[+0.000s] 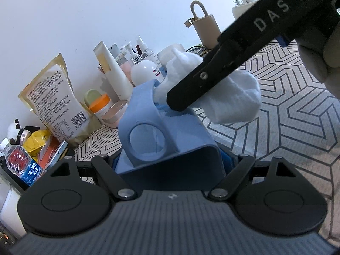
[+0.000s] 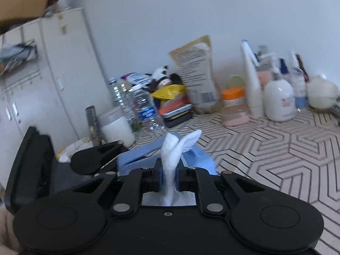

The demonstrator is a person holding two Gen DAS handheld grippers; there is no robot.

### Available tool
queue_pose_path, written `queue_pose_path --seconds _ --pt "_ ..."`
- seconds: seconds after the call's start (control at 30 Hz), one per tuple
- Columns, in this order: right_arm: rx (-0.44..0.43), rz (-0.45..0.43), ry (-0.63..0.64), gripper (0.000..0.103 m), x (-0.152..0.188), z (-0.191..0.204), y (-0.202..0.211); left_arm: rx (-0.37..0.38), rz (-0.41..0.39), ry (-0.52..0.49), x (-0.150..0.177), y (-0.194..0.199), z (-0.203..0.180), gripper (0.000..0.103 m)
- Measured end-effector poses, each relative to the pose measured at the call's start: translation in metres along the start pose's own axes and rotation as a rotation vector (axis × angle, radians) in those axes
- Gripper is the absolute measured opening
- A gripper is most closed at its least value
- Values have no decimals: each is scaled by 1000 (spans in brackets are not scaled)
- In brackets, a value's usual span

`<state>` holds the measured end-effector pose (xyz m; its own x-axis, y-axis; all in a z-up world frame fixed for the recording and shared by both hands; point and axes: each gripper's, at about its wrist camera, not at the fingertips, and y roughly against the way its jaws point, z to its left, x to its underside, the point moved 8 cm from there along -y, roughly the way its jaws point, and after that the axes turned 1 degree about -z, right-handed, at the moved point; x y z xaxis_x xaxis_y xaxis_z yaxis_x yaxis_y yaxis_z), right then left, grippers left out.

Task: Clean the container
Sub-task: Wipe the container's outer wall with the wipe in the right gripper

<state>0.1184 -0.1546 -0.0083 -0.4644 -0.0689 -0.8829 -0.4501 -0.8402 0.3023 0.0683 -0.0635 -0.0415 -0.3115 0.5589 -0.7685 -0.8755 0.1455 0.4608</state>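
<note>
Lying tilted between left tongs (image 1: 170, 161), blue container (image 1: 170, 140) w/ long axis running away from the left wrist cam, open mouth at far end, lid w/ round clear window (image 1: 147, 142) swung up at left; tongs closed on its sides. Pinching white cloth (image 2: 172, 159), right tongs (image 2: 169, 178) nearly closed, cloth wad (image 1: 214, 85) at container mouth, above patterned surface (image 1: 286, 116). Inside of container hidden.

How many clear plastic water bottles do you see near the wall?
2 in the right wrist view: the labelled water bottle in front, the second bottle behind it toward the cabinet. The left wrist view shows only one. Clutter may hide more.
</note>
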Motion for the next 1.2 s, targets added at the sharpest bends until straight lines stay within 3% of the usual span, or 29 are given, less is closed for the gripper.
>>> queue_pose_path --seconds 0.17,0.57,0.97,1.2 --pt "-32 -3 -87 14 1 -9 0 -2 1 0 -1 1 -5 84" --pt "22 7 54 11 2 8 -5 10 4 20 0 -5 15 84" --pt "-116 28 80 11 7 33 -7 5 4 9 1 -9 35 84" --pt "-28 7 6 11 1 8 -4 3 5 6 1 -6 32 84"
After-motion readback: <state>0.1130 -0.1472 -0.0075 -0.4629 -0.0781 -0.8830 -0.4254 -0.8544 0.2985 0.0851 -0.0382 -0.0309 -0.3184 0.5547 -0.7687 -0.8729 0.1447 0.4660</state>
